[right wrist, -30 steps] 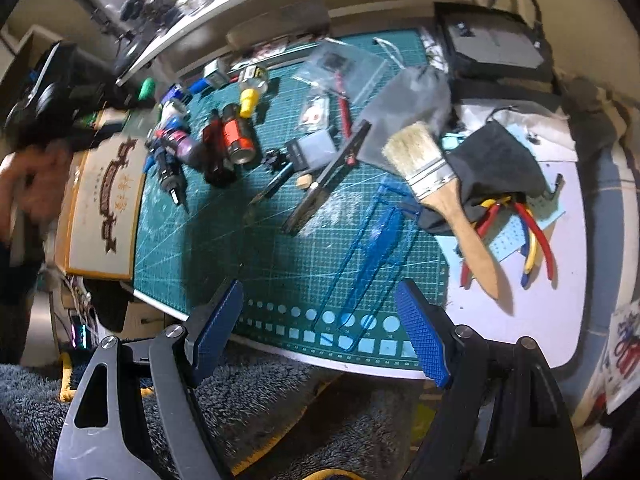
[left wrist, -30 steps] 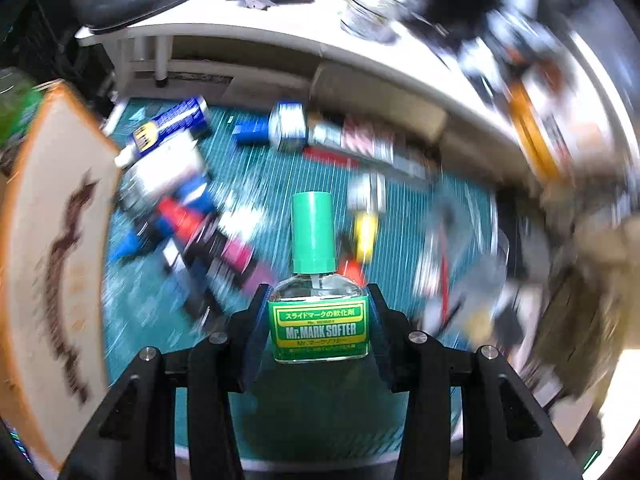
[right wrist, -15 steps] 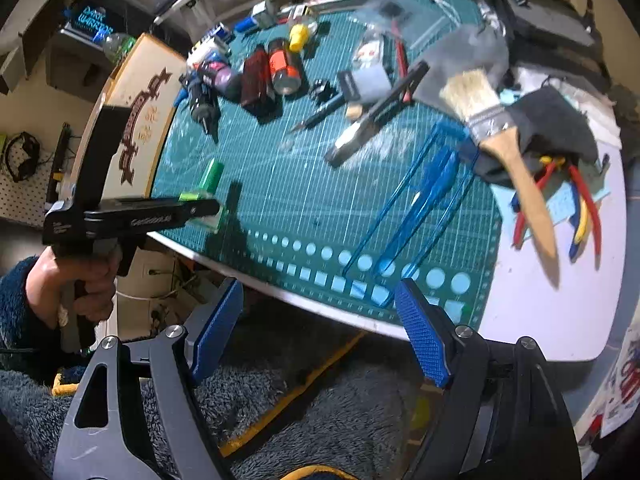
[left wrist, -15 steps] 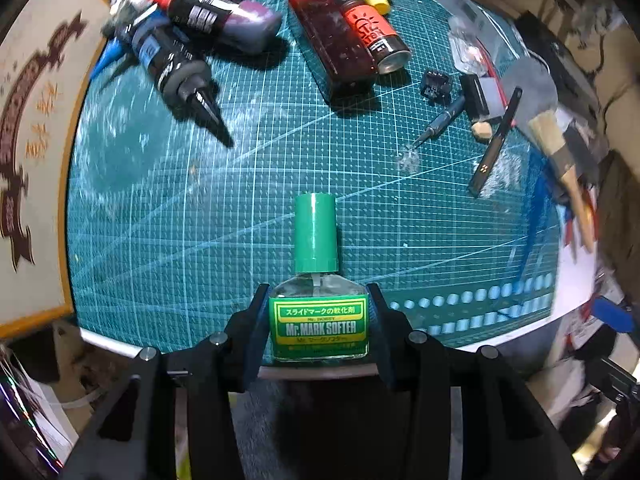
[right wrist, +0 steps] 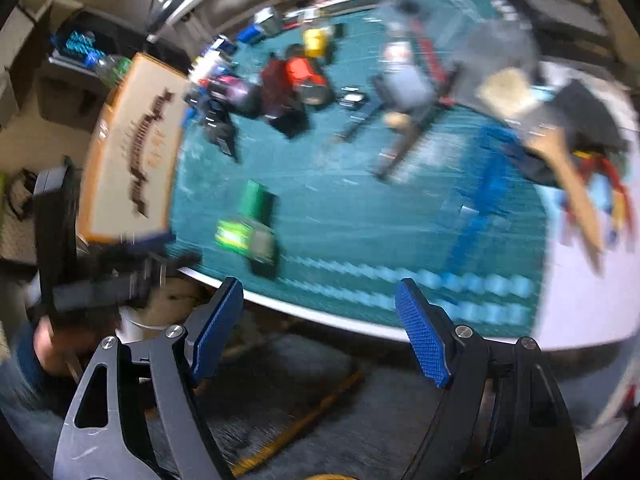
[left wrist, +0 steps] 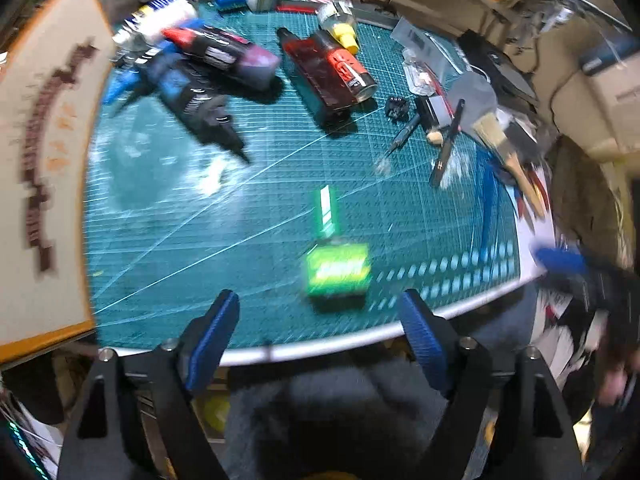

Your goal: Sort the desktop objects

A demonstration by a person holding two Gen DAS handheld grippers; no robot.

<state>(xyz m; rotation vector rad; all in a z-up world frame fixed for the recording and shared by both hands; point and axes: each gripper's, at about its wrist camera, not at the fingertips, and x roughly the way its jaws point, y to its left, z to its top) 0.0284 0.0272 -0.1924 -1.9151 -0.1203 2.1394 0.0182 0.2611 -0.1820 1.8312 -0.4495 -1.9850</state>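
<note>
No text readable, green bottle label (left wrist: 337, 270) too blurred

left wrist: steep down, near | right wrist: down | shared: cutting mat (left wrist: 256, 240)

Left gripper (left wrist: 318, 320) at bottom of frame, jaws opening, nothing between the pads. Green-capped bottle (left wrist: 334, 262), blurred, sits on the cutting mat (left wrist: 180, 240) just above them, near its lower edge. Paint bottles (left wrist: 208, 68) cluster upper left; brush (left wrist: 504, 144) upper right. Right gripper's blue pad (left wrist: 560, 260) at right edge.
</note>
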